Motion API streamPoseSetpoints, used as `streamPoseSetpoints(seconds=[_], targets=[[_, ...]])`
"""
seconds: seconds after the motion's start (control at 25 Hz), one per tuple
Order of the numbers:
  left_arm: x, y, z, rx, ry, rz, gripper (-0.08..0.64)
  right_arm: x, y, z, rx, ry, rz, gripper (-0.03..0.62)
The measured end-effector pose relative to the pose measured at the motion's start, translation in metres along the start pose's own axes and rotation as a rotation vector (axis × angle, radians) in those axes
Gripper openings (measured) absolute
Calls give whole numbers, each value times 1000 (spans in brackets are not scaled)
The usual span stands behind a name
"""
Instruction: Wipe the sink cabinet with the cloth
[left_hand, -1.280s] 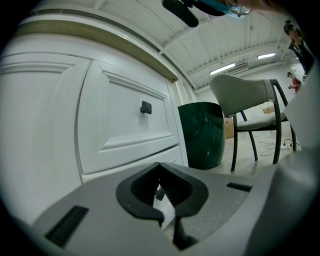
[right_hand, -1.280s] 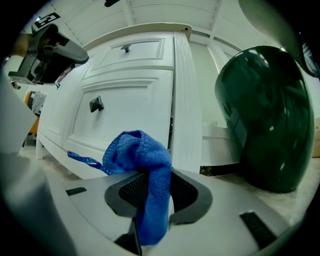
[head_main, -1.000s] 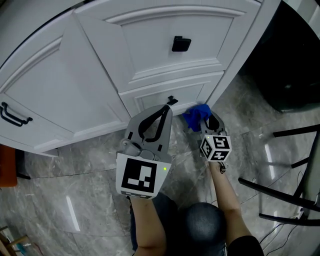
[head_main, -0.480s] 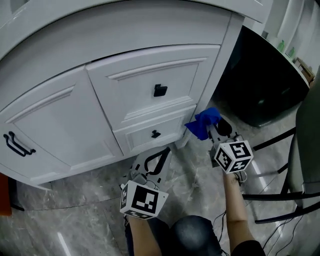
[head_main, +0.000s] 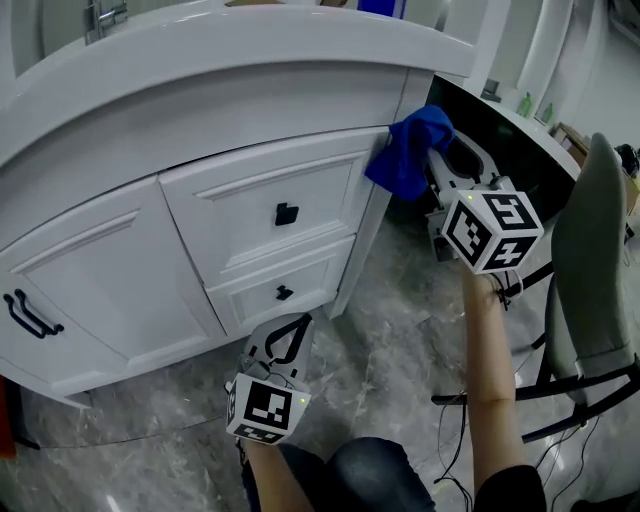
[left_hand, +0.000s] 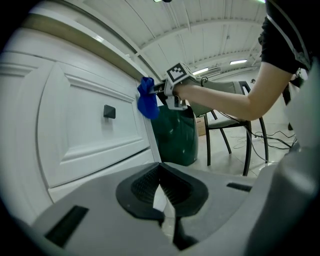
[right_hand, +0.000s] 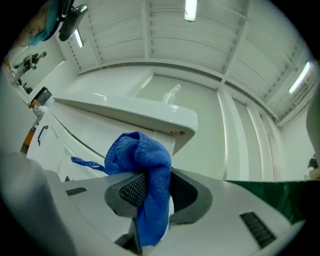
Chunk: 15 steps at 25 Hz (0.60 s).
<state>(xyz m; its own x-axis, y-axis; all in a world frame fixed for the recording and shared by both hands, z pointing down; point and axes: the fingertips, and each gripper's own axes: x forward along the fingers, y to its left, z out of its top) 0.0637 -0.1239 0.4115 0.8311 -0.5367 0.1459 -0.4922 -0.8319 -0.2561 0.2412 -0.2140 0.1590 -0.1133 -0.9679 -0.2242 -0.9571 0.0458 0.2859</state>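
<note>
Ceiling lights (right_hand: 190, 9) show only in gripper views. At the top corner of the sink cabinet (head_main: 250, 200), the right gripper (head_main: 438, 160) clamps the cloth (head_main: 408, 150) in its jaws; lower, the left gripper (head_main: 298, 324) has its jaws together, empty.

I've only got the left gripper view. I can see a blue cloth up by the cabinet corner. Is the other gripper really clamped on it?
Observer: Yes. In the right gripper view the right gripper has both jaws shut on the blue cloth, which bunches above them and hangs down between them.
Operator: How many handles are there? I see just one.
Observer: The head view shows three: the upper knob, the lower knob, and a black bar handle on the door to the left.
Operator: Anything up on top?
Observer: What looks like a metal tap stands at the back of the white countertop.
</note>
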Motion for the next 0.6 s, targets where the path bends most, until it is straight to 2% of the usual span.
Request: streamPoseSetpoints(seconds=[0.2,0.44,0.6], targets=[[2,2,-4,-7,5,2,3,24,-12,38,-41,-25,-39,115],[3,3,0,-27,-17,5,3,22,-13,35,-11,-101,-64,115],[5,6,0,-32,-15,10,3,22,-10,34,-49,-94,-89,115]])
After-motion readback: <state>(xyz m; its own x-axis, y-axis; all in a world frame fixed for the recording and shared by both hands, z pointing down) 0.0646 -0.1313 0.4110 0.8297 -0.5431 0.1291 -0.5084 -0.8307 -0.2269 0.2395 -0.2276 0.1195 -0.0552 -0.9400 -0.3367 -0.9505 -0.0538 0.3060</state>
